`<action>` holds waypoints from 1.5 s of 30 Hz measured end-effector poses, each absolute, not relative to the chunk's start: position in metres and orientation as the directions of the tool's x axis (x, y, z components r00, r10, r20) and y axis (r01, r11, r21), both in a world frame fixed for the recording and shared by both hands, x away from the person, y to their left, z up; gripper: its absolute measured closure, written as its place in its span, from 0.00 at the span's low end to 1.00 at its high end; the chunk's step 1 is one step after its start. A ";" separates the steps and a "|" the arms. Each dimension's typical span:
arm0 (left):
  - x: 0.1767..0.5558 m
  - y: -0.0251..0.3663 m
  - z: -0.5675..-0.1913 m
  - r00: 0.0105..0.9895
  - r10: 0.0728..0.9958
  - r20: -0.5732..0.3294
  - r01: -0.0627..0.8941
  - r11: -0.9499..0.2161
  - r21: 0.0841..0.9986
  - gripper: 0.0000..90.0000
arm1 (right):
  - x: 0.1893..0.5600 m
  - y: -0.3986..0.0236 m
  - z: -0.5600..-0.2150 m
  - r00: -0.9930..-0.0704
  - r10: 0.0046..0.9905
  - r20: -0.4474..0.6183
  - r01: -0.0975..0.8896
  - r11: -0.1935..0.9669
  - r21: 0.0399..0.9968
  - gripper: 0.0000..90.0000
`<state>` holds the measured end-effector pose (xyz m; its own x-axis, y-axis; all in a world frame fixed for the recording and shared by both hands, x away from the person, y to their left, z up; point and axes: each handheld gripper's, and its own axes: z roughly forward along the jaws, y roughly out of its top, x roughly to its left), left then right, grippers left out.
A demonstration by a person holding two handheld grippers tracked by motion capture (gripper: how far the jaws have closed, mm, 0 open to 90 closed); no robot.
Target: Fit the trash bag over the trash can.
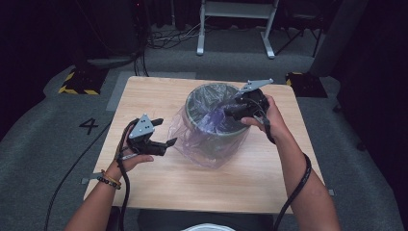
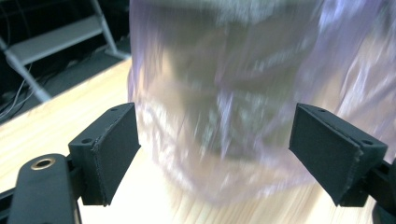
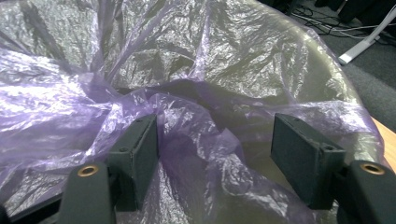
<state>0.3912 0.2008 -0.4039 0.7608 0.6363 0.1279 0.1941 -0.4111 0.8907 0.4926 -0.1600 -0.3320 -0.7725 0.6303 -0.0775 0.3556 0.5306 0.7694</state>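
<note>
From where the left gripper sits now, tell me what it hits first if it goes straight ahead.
Most likely the purple plastic bag draped over the bin's side: it hangs directly ahead between the open jaws of the left gripper. The picture is blurred, so how near is unclear.

A single dark digit "4" (image 1: 89, 126) stands on the grey floor (image 1: 48, 144), left of the table (image 1: 159, 91). Nothing else is legible.

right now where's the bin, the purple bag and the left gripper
bin (image 1: 193, 98), high view, on its bare rim at the left.
purple bag (image 1: 190, 144), high view, on the loose plastic draped outside the bin.
left gripper (image 1: 166, 132), high view, midway between its open fingers.
</note>
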 end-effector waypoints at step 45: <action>0.381 0.205 -0.504 0.825 0.565 -0.005 0.400 -0.577 0.712 0.17 | 0.506 -0.127 -0.330 -0.819 0.559 -0.132 0.415 0.735 0.536 0.39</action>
